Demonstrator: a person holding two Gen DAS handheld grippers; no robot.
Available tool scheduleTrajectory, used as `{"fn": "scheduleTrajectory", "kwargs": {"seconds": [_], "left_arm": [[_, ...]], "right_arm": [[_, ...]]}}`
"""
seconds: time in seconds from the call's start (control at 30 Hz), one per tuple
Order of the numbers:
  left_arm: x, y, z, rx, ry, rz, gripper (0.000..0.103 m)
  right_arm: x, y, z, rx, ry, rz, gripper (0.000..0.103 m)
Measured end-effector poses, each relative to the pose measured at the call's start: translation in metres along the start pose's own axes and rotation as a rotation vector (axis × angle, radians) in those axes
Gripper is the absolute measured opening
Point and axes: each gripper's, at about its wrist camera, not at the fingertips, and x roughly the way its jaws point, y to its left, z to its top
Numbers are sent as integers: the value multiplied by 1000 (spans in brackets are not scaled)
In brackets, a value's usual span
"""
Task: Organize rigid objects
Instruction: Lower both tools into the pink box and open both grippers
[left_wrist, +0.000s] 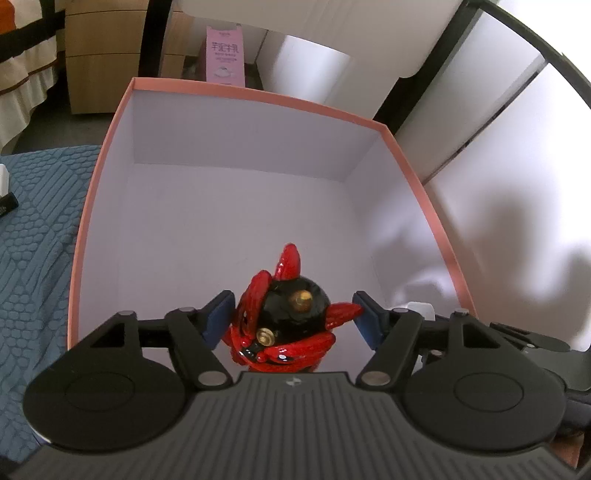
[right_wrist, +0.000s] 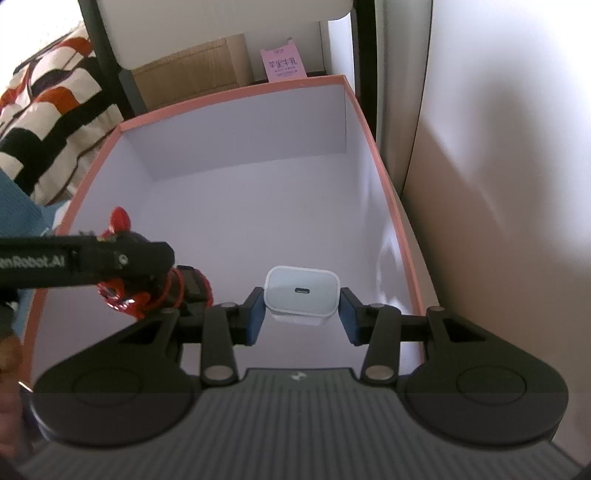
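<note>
In the left wrist view the left tool (left_wrist: 293, 319) sits low in the frame with its blue pads set against the sides of a glossy red-and-black figurine (left_wrist: 286, 314) — closed on it, holding it inside the pink-rimmed box (left_wrist: 110, 133). The figurine's long axis runs away from the camera toward the top of the frame, its red pointed tips aimed at the box's far wall. In the right wrist view the right tool (right_wrist: 301, 308) clamps a white charger block (right_wrist: 302, 293) between its pads, low centre of the frame, over the box's (right_wrist: 384, 192) white floor. The charger's port face looks back at the camera — its wider side spans left to right between the pads. The figurine (right_wrist: 122, 291) shows at mid-left.
</note>
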Motion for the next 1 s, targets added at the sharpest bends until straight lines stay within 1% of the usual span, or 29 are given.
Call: {"fn": "scheduleTrajectory", "kwargs": {"seconds": [0.1,0.17,0.27,0.4,0.57,0.8,1.0], "left_arm": [[-3,2,3,-7,-11,-3,80],[-9,1,1,0,-25,-3,81],[-19,0,1,17,-43,-2,81],[-37,-1,2,29,-82,-6,81],[-74,4,3,31,-148,-3,81],[-135,7,3,55,-254,7,81],[-185,13,2,55,-330,2,81]], "right_arm": [[0,2,0,-2,-5,7,46],[-3,5,1,-13,-16,2,49],[-6,9,1,-28,-19,-20,51],[-16,12,4,-11,-40,-21,51],[-34,22,12,-4,-89,-11,51],[-69,41,22,0,-173,9,51],[-95,63,27,-25,-226,34,51]]}}
